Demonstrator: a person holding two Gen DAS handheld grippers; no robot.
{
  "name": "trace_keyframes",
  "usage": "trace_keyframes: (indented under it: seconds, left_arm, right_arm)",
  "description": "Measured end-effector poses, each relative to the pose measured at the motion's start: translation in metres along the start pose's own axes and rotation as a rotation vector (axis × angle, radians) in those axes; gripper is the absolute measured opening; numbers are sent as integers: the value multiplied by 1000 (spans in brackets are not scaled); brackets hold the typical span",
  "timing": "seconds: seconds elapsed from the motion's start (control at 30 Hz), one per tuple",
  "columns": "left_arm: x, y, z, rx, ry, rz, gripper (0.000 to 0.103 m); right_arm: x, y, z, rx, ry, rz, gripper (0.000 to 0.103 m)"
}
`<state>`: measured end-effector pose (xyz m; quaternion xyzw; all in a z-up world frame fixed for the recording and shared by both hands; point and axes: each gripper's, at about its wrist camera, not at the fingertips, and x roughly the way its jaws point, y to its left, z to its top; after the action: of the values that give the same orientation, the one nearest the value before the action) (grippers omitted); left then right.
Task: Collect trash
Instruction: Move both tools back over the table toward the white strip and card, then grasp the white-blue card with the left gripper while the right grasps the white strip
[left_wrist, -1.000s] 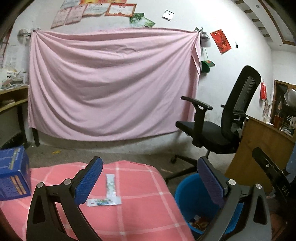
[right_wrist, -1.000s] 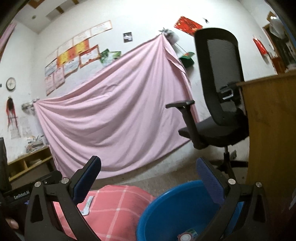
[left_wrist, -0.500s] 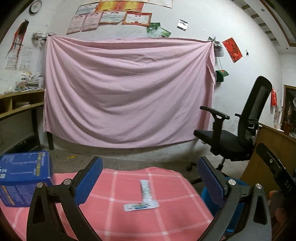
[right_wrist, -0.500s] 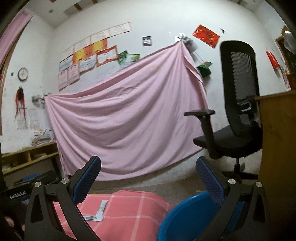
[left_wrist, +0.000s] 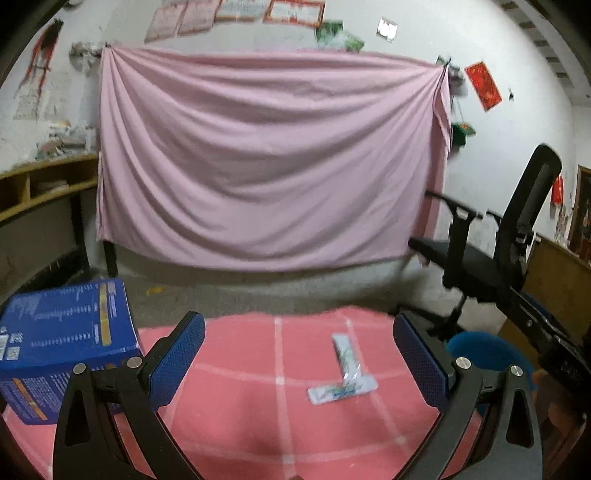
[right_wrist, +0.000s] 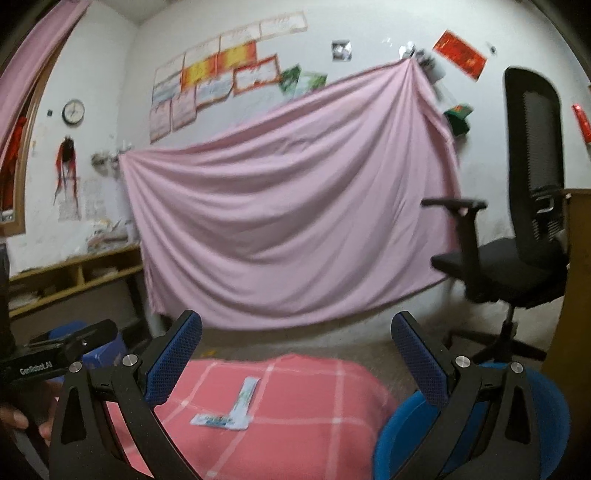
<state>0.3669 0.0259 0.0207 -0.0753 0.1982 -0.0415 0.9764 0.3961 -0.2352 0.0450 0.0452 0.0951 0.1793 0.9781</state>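
With both grippers' jaws gaping wide and empty, you are facing two thin wrappers (left_wrist: 343, 373) lying crossed near the counter's (left_wrist: 240, 424) right edge—probably light, limp and slippery, so pinch an overhanging end.

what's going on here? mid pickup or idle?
A person holds a gripper in each hand over a table with a pink checked cloth. Both the left gripper and the right gripper are open and empty. Two wrappers lie on the cloth in an L shape, untouched. A blue bin sits at the table's right edge, and a blue box stands on the left. Neither gripper is down at the wrappers yet.
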Motion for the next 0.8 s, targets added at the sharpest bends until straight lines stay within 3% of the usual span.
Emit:
trace_keyframes:
  seconds: [0.17,0.33,0.53,0.8]
  left_arm:
    - [23,6,-5,14,119,-45,100]
    - [48,-1,-10,77,244,-99,99]
    - [79,-15,-23,194,385,-166,77]
    - [117,-33,-36,327,551,-227,50]
  right_arm:
    - [25,6,-9,-5,106,18,101]
    - [49,9,-25,-23,247,11,85]
    - [73,0,-37,21,408,3,73]
    - [94,-8,-50,90,527,-3,59]
